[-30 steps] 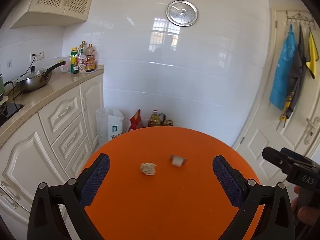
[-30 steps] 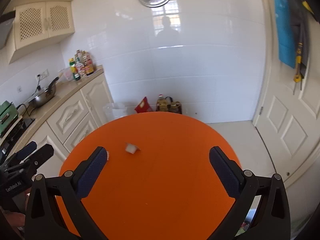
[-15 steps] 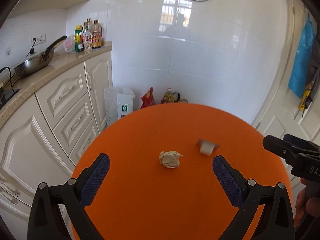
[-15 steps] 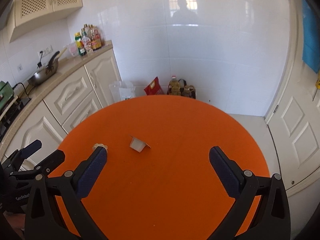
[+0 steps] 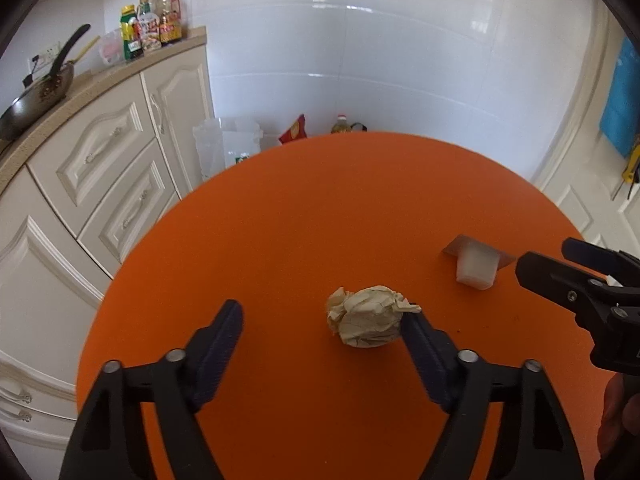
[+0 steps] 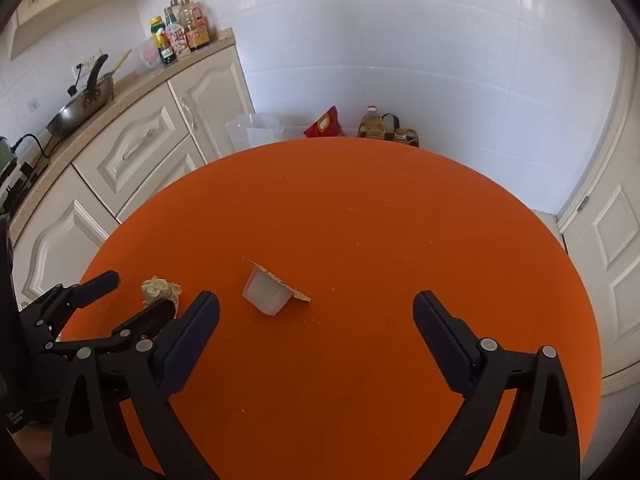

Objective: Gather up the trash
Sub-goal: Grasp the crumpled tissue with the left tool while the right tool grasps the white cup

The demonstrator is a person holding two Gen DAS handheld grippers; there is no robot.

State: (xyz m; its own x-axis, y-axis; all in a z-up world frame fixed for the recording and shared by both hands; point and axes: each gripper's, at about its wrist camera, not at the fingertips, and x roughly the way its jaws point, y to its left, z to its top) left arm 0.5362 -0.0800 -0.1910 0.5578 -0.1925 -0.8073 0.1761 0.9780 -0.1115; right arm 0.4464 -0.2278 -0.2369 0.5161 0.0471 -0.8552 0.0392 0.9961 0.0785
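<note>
A crumpled paper ball (image 5: 366,322) lies low and centre on the round orange table (image 5: 320,208), between the closing jaws of our left gripper (image 5: 322,322); its right finger sits against the paper, the left finger apart from it, nothing pinched yet. To the ball's right a small white plastic cup (image 6: 266,293) lies tipped over, ahead of our right gripper (image 6: 316,312), whose jaws gape wide while closing. Cream cabinets (image 5: 100,168) fill the left.

Wok (image 5: 34,98); bottles (image 5: 152,28); cabinets (image 5: 100,156)
</note>
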